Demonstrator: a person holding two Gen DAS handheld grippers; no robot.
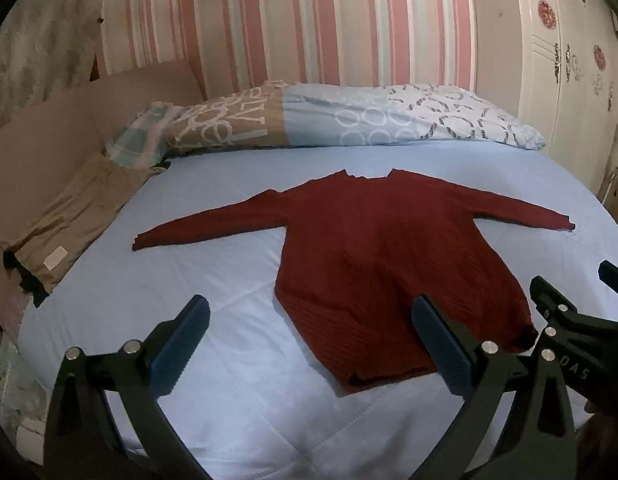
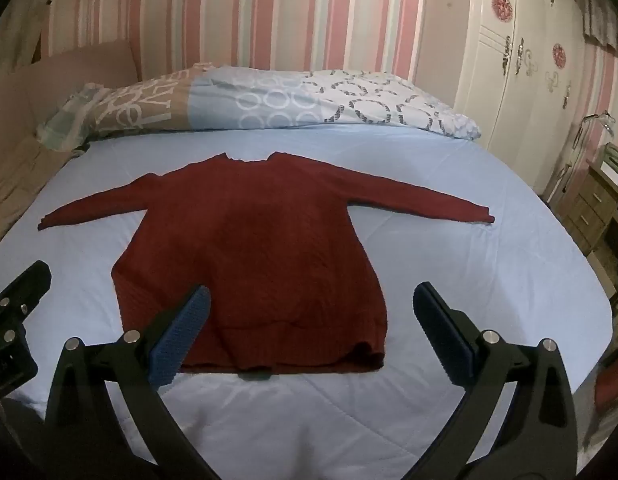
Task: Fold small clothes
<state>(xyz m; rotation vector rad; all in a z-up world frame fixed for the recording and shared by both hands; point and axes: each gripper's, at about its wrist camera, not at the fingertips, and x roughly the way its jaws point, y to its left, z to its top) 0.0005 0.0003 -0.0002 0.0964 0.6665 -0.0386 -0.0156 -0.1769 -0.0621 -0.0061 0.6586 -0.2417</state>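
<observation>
We see a bed [image 1: 237, 408] in pale blue sheeting, bearing a spread red sweater [image 1: 373, 248], a patterned pillow [image 1: 349, 120] and tan trousers [image 1: 81, 220].

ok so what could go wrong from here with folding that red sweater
1. The red sweater is a thick knit lying flat on the smooth blue sheet; a pinch at the hem could catch only the top layer, or grab sheet too.
2. Both sleeves are spread wide, so one may drag or bunch when folded in.
3. The left claw and right claw, both open, hover close together near the hem and could bump.
</observation>
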